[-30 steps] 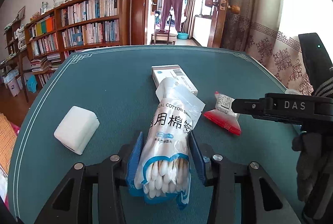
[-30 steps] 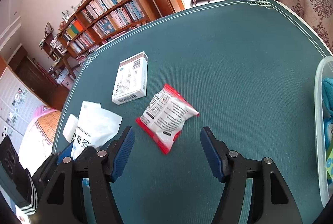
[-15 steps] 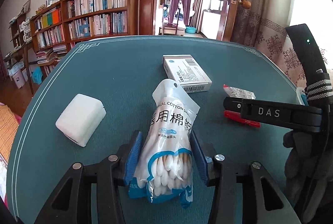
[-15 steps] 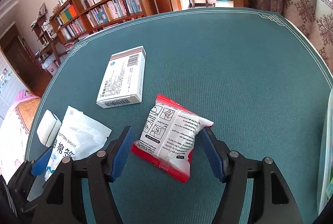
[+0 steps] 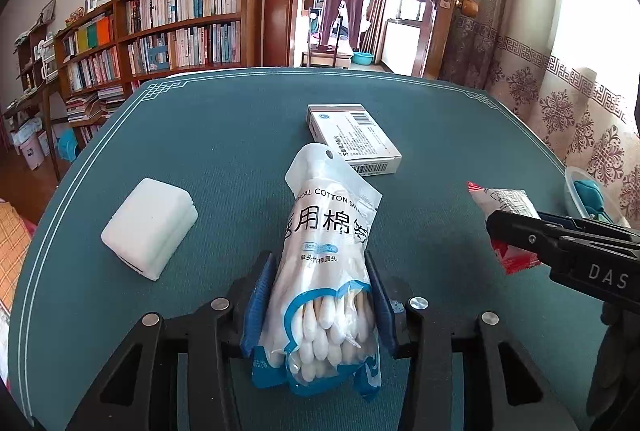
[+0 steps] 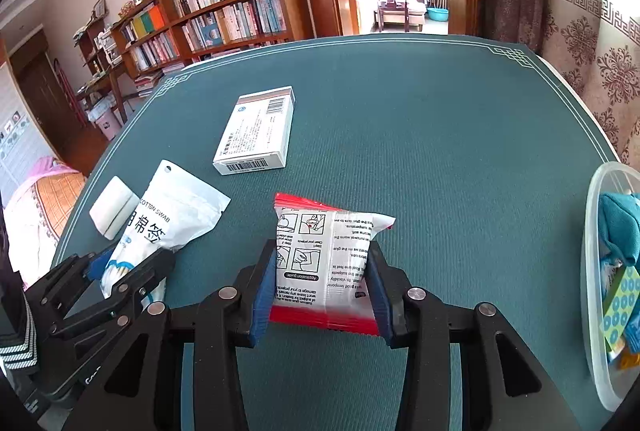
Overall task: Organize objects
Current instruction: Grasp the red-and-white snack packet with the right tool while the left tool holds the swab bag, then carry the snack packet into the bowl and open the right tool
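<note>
My left gripper (image 5: 318, 295) is shut on a bag of cotton swabs (image 5: 326, 271), gripping its lower end on the green table mat. The bag also shows at the left of the right wrist view (image 6: 160, 231). My right gripper (image 6: 322, 287) is shut on a red-and-white packet (image 6: 324, 259), whose sides touch both blue pads; the packet shows in the left wrist view (image 5: 506, 207) too. A white medicine box (image 6: 256, 131) lies flat beyond both. A white folded pad (image 5: 150, 227) lies left of the swab bag.
A clear plastic container (image 6: 596, 271) holding teal and blue items stands at the table's right edge. The green mat (image 6: 440, 119) stretches back to a curtain on the right and bookshelves at the far left.
My right gripper moved forward over the red-and-white packet and closed on it. My left gripper stayed shut on the swab bag and shifted slightly.
</note>
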`<control>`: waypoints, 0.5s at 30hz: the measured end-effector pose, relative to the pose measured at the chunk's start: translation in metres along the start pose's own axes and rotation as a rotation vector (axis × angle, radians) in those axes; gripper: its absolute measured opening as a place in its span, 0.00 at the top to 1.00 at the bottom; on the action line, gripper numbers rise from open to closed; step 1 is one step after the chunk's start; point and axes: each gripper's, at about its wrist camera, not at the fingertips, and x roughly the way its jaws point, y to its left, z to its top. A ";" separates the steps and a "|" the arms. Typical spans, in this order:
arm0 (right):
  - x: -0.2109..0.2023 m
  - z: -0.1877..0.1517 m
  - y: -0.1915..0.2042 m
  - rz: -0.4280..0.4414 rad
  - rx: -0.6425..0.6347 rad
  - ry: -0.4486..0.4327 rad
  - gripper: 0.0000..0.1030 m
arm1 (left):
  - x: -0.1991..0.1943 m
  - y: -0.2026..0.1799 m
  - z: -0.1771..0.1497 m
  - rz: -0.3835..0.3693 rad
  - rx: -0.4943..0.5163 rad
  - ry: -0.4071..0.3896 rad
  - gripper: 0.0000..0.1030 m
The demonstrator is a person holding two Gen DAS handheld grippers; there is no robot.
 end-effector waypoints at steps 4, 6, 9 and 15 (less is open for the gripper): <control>-0.026 -0.007 -0.008 0.008 0.024 -0.033 0.58 | -0.007 -0.005 0.001 -0.020 0.009 -0.021 0.54; -0.041 -0.012 -0.014 0.011 0.045 -0.056 0.58 | -0.010 -0.008 0.001 -0.031 0.013 -0.030 0.54; -0.060 -0.018 -0.025 0.009 0.080 -0.082 0.58 | -0.011 -0.013 0.001 -0.060 0.015 -0.031 0.54; -0.090 -0.031 -0.052 -0.013 0.135 -0.112 0.58 | -0.013 -0.020 0.000 -0.079 0.031 -0.034 0.54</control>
